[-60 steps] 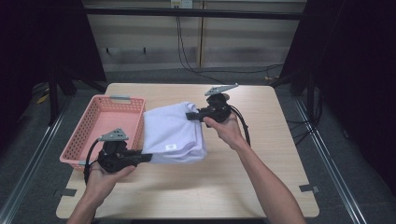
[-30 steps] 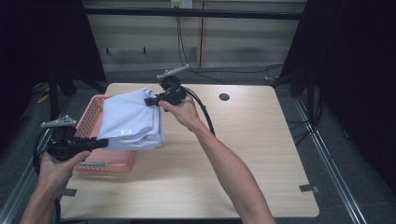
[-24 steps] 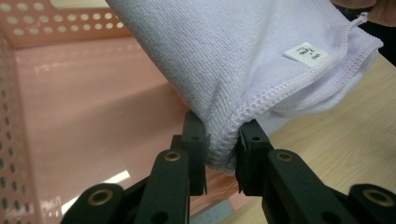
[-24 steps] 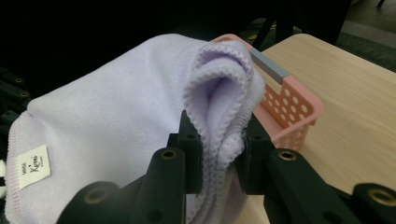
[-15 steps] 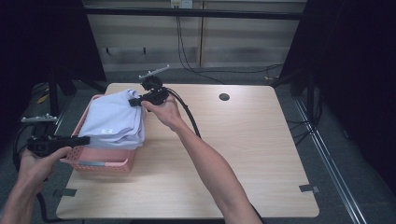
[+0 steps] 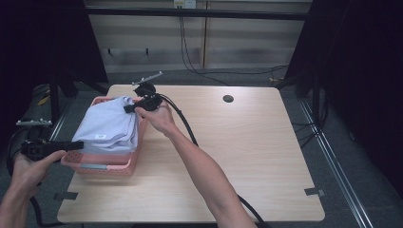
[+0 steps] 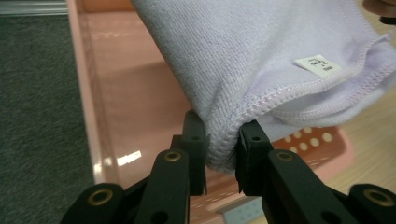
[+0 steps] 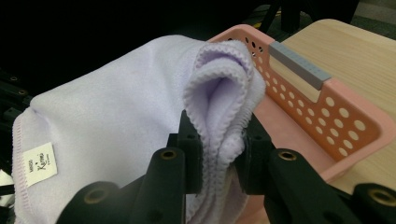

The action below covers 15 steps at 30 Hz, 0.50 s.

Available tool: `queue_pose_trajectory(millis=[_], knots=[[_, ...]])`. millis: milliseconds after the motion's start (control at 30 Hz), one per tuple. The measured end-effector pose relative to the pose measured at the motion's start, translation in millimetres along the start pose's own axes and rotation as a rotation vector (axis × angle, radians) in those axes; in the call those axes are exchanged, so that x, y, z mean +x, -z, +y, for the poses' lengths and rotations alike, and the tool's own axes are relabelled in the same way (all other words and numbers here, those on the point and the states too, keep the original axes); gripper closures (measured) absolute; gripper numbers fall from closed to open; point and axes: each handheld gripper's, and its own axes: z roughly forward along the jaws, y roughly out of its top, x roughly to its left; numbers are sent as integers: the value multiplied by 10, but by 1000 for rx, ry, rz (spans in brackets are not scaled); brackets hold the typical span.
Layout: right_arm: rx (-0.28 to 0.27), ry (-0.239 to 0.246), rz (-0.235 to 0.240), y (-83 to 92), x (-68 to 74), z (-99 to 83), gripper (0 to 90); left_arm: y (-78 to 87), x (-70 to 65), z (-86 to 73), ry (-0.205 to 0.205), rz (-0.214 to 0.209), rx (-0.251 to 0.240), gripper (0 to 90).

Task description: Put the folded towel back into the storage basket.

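the folded lilac terry towel (image 6: 110, 126) hangs over the pink perforated plastic basket (image 6: 102, 164), stretched flat because the left gripper (image 6: 75, 144) and right gripper (image 6: 129, 108) each clamp an opposite edge, ready to lower it in.

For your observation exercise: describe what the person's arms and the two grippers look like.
Both grippers, left and right, are black with two black jaws and brass-coloured pivot rivets. Each carries a grey three-cornered plate and trails a black cable. The forearms are bare, with no sleeves in sight.
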Motion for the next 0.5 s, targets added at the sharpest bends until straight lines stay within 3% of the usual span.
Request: queue_pose_trajectory(millis=[167, 333, 500], knots=[[11, -5, -2, -83, -6, -25, 744, -21, 30, -33, 1, 23, 5, 763], [38, 6, -28, -212, -14, -74, 741, -84, 120, -20, 23, 44, 34, 763], [48, -12, -40, -315, -35, -134, 738, -179, 194, -74, 26, 53, 64, 763]])
